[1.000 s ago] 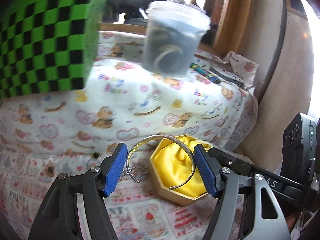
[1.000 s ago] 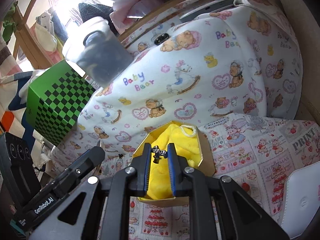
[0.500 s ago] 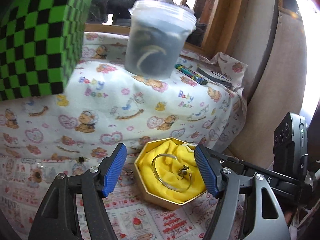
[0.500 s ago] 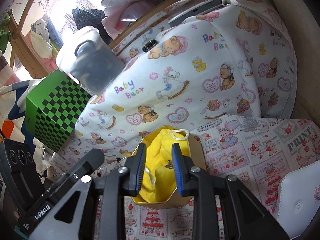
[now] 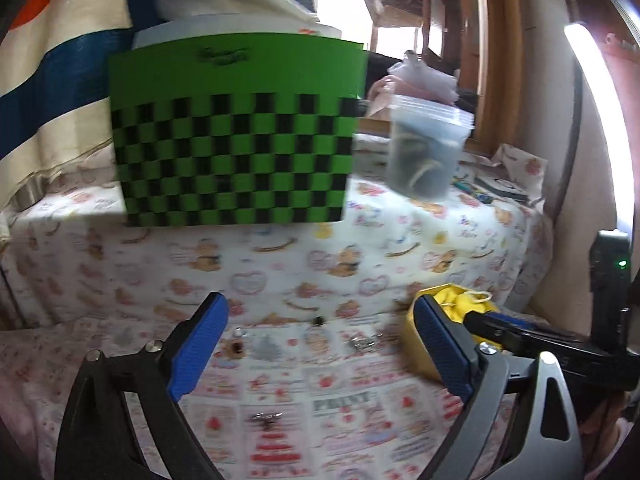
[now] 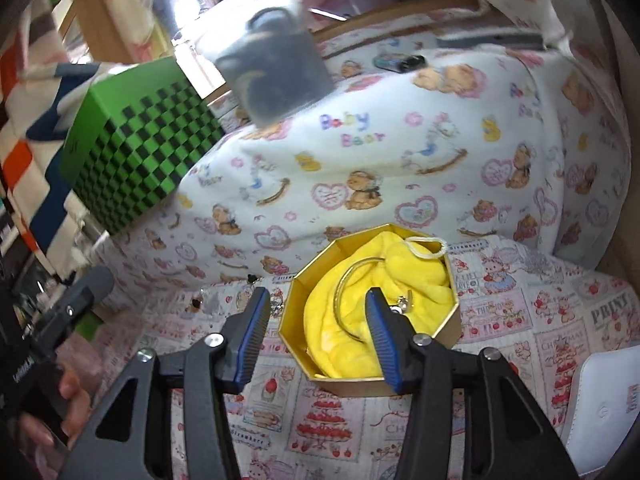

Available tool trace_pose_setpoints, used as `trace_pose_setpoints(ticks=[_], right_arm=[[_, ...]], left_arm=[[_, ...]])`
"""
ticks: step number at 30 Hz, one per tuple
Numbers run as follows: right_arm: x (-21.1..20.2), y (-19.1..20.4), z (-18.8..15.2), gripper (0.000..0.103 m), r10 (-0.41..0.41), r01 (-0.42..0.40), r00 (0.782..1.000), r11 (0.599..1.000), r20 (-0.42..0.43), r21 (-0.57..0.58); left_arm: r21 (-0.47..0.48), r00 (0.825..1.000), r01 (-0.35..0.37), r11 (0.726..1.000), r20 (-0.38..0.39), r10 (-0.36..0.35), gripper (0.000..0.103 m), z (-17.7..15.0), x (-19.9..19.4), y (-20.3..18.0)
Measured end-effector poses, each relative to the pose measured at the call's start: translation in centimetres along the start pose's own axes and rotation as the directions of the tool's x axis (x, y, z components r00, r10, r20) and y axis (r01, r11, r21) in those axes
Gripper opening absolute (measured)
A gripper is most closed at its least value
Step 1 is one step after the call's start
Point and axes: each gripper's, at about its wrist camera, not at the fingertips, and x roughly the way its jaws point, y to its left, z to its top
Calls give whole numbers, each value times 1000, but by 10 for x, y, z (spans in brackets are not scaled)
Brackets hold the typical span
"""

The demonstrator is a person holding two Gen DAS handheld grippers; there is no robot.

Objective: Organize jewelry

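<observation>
A gold octagonal box (image 6: 448, 330) lined with yellow cloth (image 6: 344, 344) sits on the printed cloth. A silver bangle (image 6: 344, 292) and a small earring (image 6: 404, 302) lie in it. My right gripper (image 6: 316, 336) is open and empty, just above the box's near left side. My left gripper (image 5: 320, 344) is open and empty, to the left of the box (image 5: 412, 340). Small jewelry pieces (image 5: 362, 342) lie on the cloth between its fingers, and another piece (image 5: 266, 418) lies nearer.
A green checkered box (image 5: 236, 148) and a clear plastic tub (image 5: 426, 148) stand on the raised bear-print cushion behind. A white pouch (image 6: 604, 404) lies at the right. More small pieces (image 6: 198, 304) lie left of the gold box.
The left gripper has swung left, away from the box, after letting the bangle go into it. The right gripper has let the earring go into the box and opened wide.
</observation>
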Motion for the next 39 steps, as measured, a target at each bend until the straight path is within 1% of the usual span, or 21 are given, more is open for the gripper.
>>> trace_pose_setpoints(ticks=[2,5,6,8,10,11,12,13,17,18,19,20,23,26,27,28,30,31,33,36,39], right_arm=[[-2,7,-2,51,-12,12,1000,999,10,-33],[-3,15,-6,58,-73,75,997,994,38,-76],[-3,17,-7,60,-89,93,995,992,44,-86],[0,20,-9,60,-127,131,991,986,48,-105],[2,21,-10,62,-160,165,986,980,53,-108],[2,20,-9,63,-180,186,982,977,58,-107],[2,21,-10,63,-213,220,975,970,71,-106],[2,21,-10,63,-226,234,971,966,79,-106],[1,23,-9,64,-251,262,963,957,95,-124],[1,24,-10,65,-253,263,963,957,95,-125],[1,24,-10,66,-253,263,963,956,95,-127],[2,24,-10,66,-254,265,963,956,95,-128],[3,25,-12,68,-269,280,959,951,95,-134],[3,23,-13,68,-277,287,956,949,93,-128],[3,22,-13,68,-277,287,957,950,91,-122],[3,20,-12,68,-275,284,957,952,89,-112],[3,18,-11,68,-279,287,956,953,86,-100],[2,16,-10,68,-281,289,956,953,89,-95],[1,14,-9,68,-285,292,954,953,92,-83],[1,9,-7,69,-288,294,954,954,83,-61],[2,4,-6,69,-309,314,947,948,85,-47]], left_arm=[[-7,1000,-19,1000,4,19,95,-4,0,9],[-53,999,-51,997,-19,50,99,-13,7,25],[-66,997,-62,996,-39,60,99,-16,12,30],[-53,991,-84,995,-108,78,99,-23,24,36],[-34,973,-149,988,-183,140,99,-30,34,40],[-26,965,-158,987,-218,149,99,-32,39,40],[-28,959,-148,989,-248,136,99,-34,42,41],[-38,953,-139,990,-277,123,98,-36,44,42],[-77,937,-73,994,-347,41,81,-42,48,41],[-73,933,-65,995,-358,34,76,-44,49,39],[-66,931,-63,996,-363,35,74,-46,49,38],[-60,930,-64,996,-366,38,71,-48,49,36],[-70,929,-57,996,-369,27,70,-50,50,36],[-57,941,-23,998,-337,2,65,-50,50,32],[-49,946,-11,999,-324,-5,62,-49,51,29],[-38,946,0,999,-323,-12,59,-46,56,25],[-13,942,24,1000,-335,-28,46,-40,64,13],[-1,939,33,999,-341,-31,44,-37,68,7],[15,929,58,998,-366,-49,44,-30,79,-6],[4,899,105,994,-427,-93,44,-23,100,-22],[-11,882,103,995,-461,-97,44,-20,120,-30]])
